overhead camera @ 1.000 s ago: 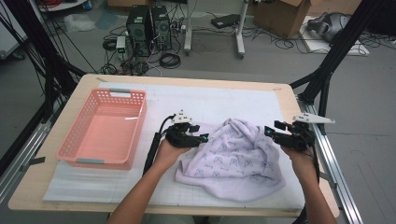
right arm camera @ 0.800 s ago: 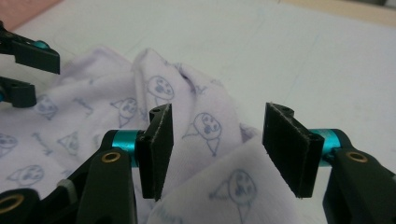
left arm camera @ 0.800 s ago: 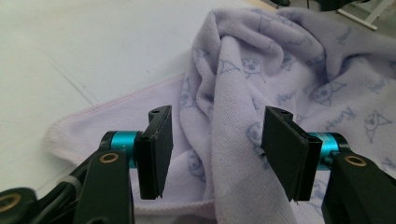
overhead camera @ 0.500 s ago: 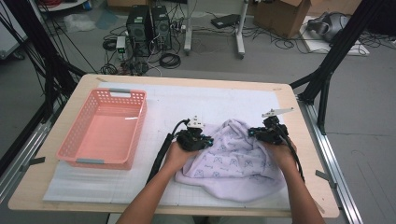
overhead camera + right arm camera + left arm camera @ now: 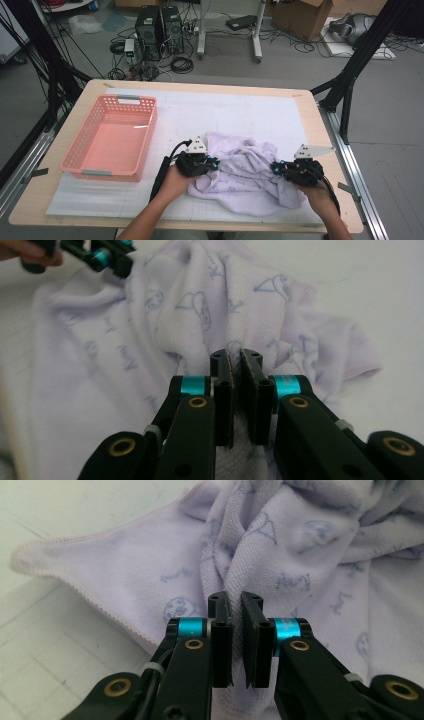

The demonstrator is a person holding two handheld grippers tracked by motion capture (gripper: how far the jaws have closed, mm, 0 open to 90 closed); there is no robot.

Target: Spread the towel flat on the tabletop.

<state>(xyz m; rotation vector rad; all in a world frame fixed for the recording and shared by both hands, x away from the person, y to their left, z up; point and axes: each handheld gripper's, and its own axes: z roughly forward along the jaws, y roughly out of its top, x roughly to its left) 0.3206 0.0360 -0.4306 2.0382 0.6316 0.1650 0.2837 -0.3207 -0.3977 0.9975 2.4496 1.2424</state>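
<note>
Wooden counter [image 5: 320,150] under a white gridded mat [image 5: 240,112], cabled floor beyond. One lilac towel [image 5: 245,175], bunched at the near middle of the mat, printed with small blue figures; no readable writing. Two tongs: left tongs [image 5: 212,165] clenched on a towel fold at its left edge, right tongs [image 5: 277,169] clenched on a fold at its right edge. Two hands behind them, entering from the near edge. Left gripper view: fold pinched between the jaws, a flat hemmed corner spread to the left on the mat. Right gripper view: cloth pinched likewise, the left tongs and a fingertip far off at top left. Farther left, one empty pink basket [image 5: 80,160]. Beyond, two black computer towers [image 5: 160,25] and one cardboard box [image 5: 300,12].
</note>
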